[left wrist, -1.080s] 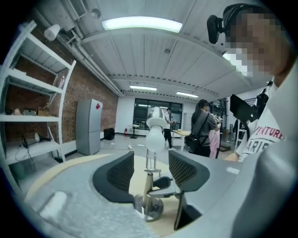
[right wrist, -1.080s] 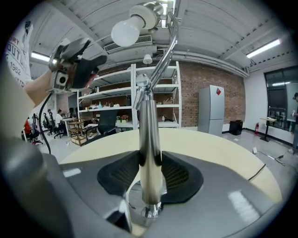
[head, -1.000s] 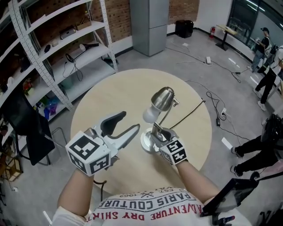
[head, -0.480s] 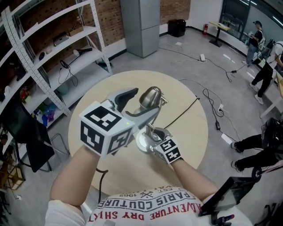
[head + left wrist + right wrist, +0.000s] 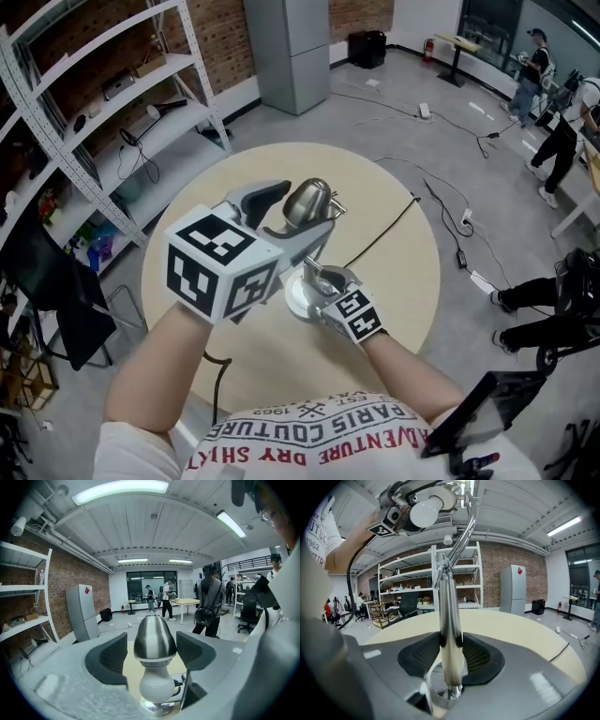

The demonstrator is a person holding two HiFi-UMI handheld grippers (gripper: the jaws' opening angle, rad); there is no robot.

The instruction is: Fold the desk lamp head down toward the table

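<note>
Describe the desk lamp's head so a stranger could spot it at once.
On the round beige table, a desk lamp stands near the middle. Atop its thin bent stem sits the lamp head: the only egg-shaped brushed-steel shade here, with a white bulb poking from it.

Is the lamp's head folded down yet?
Not yet. Done: the right gripper clamps the pole. In hand: the left gripper, jaws open and just closing a little, sits around the lamp head without pinching it. Left: grip the raised head and tip it toward the table.
</note>
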